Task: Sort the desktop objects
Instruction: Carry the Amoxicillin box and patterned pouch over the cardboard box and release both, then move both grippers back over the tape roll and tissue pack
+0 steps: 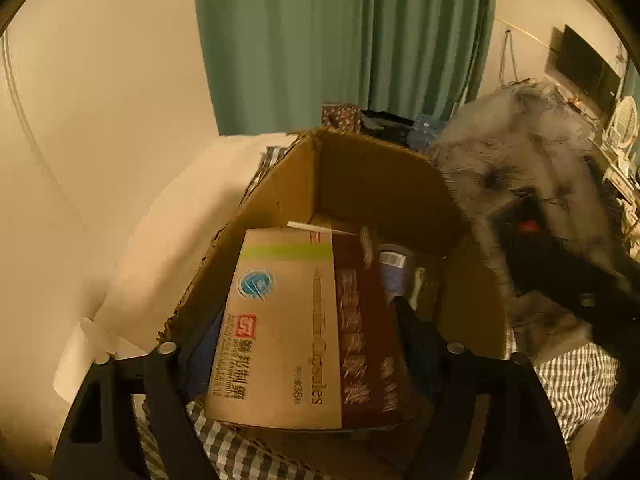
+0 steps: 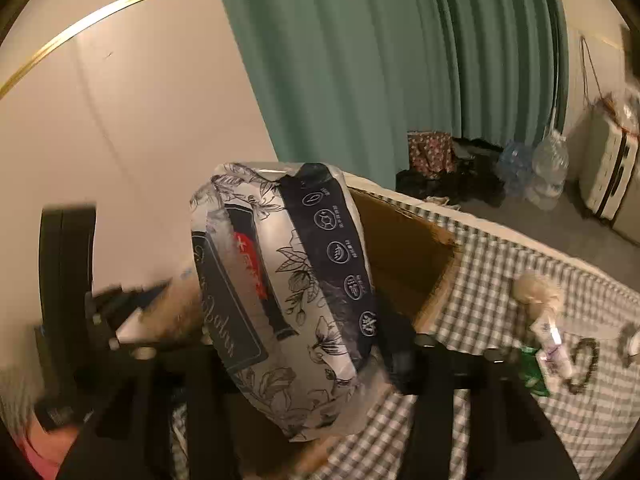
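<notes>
Floral tissue pack [image 2: 288, 296] above cardboard box [image 2: 404, 252]

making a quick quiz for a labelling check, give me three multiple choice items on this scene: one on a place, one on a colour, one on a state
1. Where does the capsules box sit?
A. in the cardboard box
B. on the floor
C. on a shelf

2. What colour is the curtain?
A. red
B. teal green
C. yellow

3. What is the right hand-held gripper doing?
A. hanging open
B. holding a floral-printed pack
C. holding a bottle

Key: 1 A, cardboard walls rise around it; 2 B, both views show teal green folds; 3 B, the pack sits between its fingers.
</notes>
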`<state>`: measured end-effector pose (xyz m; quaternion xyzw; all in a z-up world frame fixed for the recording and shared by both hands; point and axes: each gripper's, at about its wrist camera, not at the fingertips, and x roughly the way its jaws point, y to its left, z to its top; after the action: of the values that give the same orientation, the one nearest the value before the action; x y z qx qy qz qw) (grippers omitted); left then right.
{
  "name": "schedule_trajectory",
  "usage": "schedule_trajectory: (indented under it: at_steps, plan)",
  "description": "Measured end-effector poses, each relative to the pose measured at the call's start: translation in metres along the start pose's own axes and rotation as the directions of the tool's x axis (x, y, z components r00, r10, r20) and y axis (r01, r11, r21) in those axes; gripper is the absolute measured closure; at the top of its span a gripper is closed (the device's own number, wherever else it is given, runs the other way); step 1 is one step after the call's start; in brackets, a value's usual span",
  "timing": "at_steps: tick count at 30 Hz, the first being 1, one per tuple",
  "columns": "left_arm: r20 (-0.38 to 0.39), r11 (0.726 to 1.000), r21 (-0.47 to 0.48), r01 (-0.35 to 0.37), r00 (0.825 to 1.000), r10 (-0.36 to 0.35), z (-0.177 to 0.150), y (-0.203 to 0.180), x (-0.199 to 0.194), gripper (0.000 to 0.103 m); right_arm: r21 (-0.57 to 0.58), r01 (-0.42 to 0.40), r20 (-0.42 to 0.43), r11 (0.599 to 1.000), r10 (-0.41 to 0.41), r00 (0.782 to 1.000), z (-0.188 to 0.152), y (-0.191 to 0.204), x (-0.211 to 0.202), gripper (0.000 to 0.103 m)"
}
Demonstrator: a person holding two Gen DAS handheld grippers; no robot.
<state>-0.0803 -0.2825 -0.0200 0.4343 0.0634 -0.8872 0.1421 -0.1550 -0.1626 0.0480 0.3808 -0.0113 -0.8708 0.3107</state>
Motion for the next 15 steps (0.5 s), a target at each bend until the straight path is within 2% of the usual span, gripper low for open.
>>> schedule_trajectory:
  at_steps: [1,3,7,9,11,13,15]
  plan:
    - [-0.006,0.999,0.001,-0.034,0.999,0.034,-0.001,0.0,0.003,0.003,0.021,-0.011,0.007,1.0,0.01,1.0,0.003,-0.007,0.003,0.017]
    - [0.0,0.994,0.016,-0.109,0.994,0.109,-0.002,-0.004,0.006,0.002,0.052,-0.036,0.019,0.998,0.035,0.999,0.006,-0.014,0.006,0.017]
    - [0.001,0.989,0.024,-0.145,0.989,0.145,-0.005,-0.009,0.002,0.002,0.107,-0.018,0.056,0.994,0.012,0.998,0.004,-0.038,-0.01,0.017]
    - [0.02,0.993,0.008,-0.119,0.993,0.119,-0.007,-0.017,-0.013,0.002,0.132,0.017,0.069,0.991,-0.026,0.997,0.0,-0.051,-0.02,0.017]
    - [0.039,0.997,0.009,-0.076,0.996,0.076,-0.007,-0.03,-0.028,0.002,0.18,0.082,0.093,0.98,-0.1,0.991,-0.012,-0.078,-0.043,0.017]
    - [0.062,0.999,0.011,-0.043,0.997,0.042,-0.006,-0.048,-0.041,0.001,0.224,0.139,0.11,0.965,-0.166,0.98,-0.016,-0.099,-0.064,0.017]
    - [0.076,0.999,0.028,0.033,0.997,-0.035,-0.008,-0.075,-0.054,0.0,0.267,0.218,0.112,0.939,-0.255,0.96,-0.027,-0.127,-0.088,0.017]
